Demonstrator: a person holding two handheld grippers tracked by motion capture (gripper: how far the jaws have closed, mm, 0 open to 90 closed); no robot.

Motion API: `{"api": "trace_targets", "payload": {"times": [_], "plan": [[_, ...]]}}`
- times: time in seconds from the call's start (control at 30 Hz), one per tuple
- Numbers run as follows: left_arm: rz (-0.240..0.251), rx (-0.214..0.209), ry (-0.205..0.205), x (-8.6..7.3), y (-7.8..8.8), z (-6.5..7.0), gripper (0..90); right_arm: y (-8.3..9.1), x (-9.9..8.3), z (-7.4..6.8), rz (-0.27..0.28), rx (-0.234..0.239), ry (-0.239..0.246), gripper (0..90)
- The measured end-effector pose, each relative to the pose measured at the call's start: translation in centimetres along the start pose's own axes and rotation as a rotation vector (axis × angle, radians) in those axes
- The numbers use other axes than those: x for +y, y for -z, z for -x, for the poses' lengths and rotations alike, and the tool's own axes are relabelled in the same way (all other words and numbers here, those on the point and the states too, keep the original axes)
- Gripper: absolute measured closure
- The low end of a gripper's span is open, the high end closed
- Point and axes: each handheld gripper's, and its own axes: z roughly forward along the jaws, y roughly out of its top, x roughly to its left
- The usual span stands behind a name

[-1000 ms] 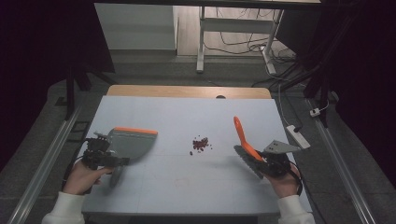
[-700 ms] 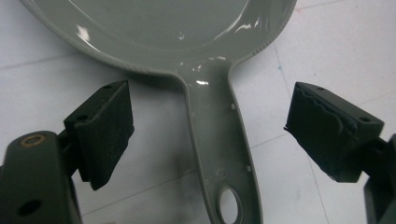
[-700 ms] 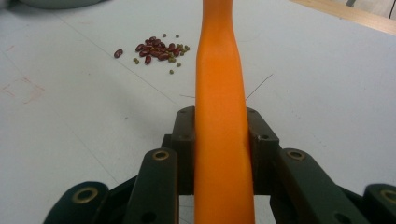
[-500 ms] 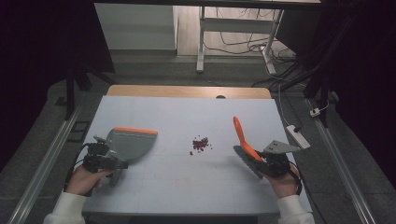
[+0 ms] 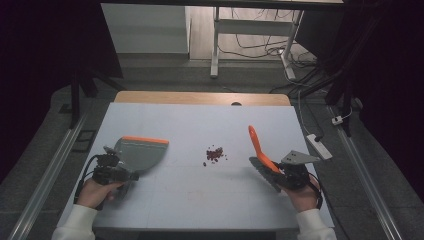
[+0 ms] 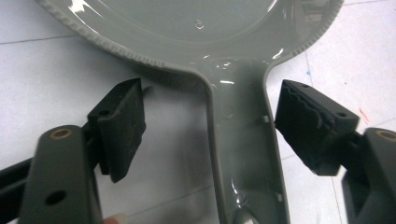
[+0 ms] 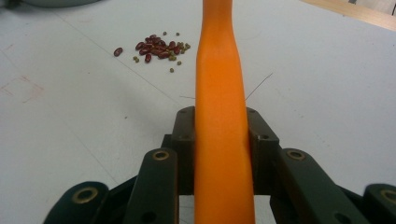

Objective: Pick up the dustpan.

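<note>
On the pale surface (image 5: pixel 200 200) lies a grey dustpan (image 5: pixel 141 154) with an orange front edge, its handle pointing back toward the person's left hand. The left tool (image 5: pixel 116 172) sits low at that handle; in the left gripper view the dustpan handle (image 6: pixel 243 140) runs between the two black jaws, which have just been closing but stand apart from it on both sides, with the surface showing in the gap on one side. The right tool (image 5: pixel 280 172) is clamped on an orange brush handle (image 7: pixel 220 116), which rises at a slant above the surface. A small heap of red and green beans (image 5: pixel 215 154) lies between the dustpan and the brush, well apart from both.
</note>
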Motion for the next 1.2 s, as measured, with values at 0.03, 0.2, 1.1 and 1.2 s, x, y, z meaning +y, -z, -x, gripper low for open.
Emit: {"api": "trace_targets", "payload": {"times": [0.03, 0.2, 1.1, 1.2], "plan": [[-0.001, 0.002, 0.0, 0.01, -0.1, 0.02, 27.1, -0.04, -0.01, 0.0, -0.002, -0.002, 0.001, 70.1], [0.014, 0.017, 0.006, 0.07, -0.19, 0.21, 30.6, -0.08, -0.04, 0.04, -0.004, -0.001, 0.001, 70.1], [0.051, 0.0, 0.014, 0.15, -0.48, 0.48, 61.4, -0.02, -0.14, 0.3, -0.003, -0.003, -0.01, 70.1], [0.057, 0.002, 0.007, 0.12, -0.47, 0.45, 61.5, -0.01, -0.18, 0.32, -0.003, -0.004, -0.01, 70.1]]}}
